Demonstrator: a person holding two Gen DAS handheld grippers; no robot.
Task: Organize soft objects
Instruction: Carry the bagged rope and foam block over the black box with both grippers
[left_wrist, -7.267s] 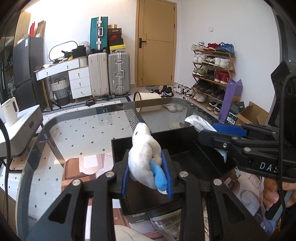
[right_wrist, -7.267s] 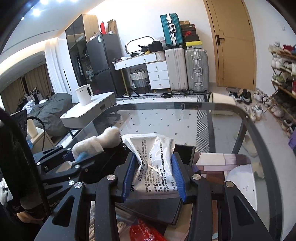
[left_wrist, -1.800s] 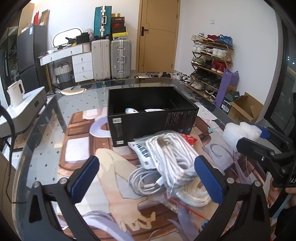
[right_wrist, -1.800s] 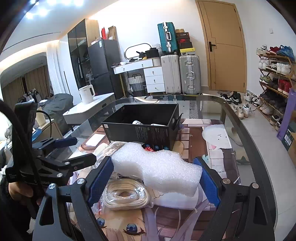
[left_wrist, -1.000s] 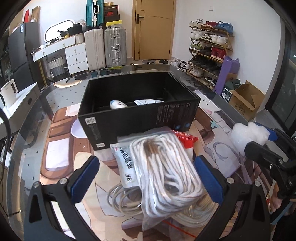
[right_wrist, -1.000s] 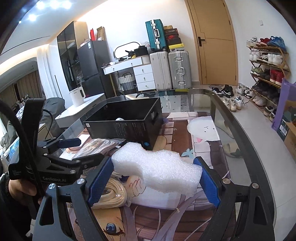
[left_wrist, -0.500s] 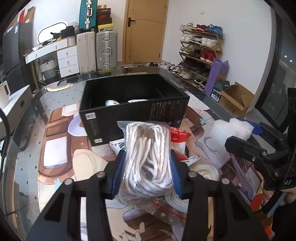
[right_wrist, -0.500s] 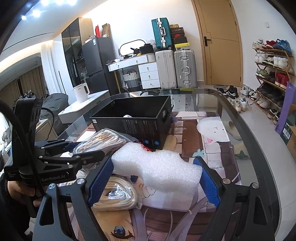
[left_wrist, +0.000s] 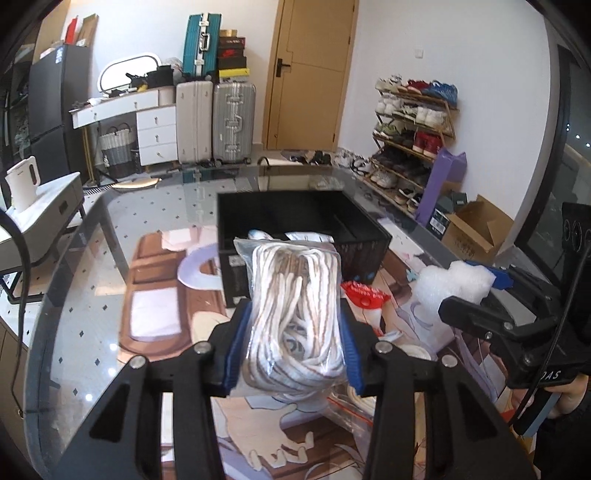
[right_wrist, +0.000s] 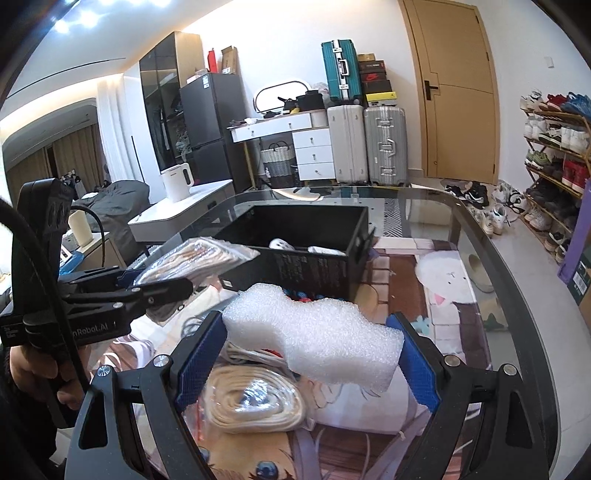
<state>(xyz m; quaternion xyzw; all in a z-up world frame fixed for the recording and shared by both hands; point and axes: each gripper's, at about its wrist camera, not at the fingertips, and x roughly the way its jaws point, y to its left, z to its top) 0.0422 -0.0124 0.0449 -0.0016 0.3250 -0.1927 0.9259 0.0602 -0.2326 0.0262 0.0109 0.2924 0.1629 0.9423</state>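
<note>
A: Since both sets of jaws are loaded, what's pinched where?

B: Left gripper (left_wrist: 291, 345) clamps a bagged rope coil (left_wrist: 297, 314) mid-bundle, so the bag won't slide out. Right gripper (right_wrist: 306, 363) squeezes a white foam block (right_wrist: 314, 334) end to end, jaws wide, prob. because it's long.

A: And beyond them?

B: Both are lifted off the glass table (right_wrist: 476, 243), short of the black box (right_wrist: 314, 236), presumably the drop spot. Inside: 2 pale items, maybe more, view's poor. Still on the table: 1 more bagged coil (right_wrist: 251, 404), 1 red packet (left_wrist: 364, 293).
</note>
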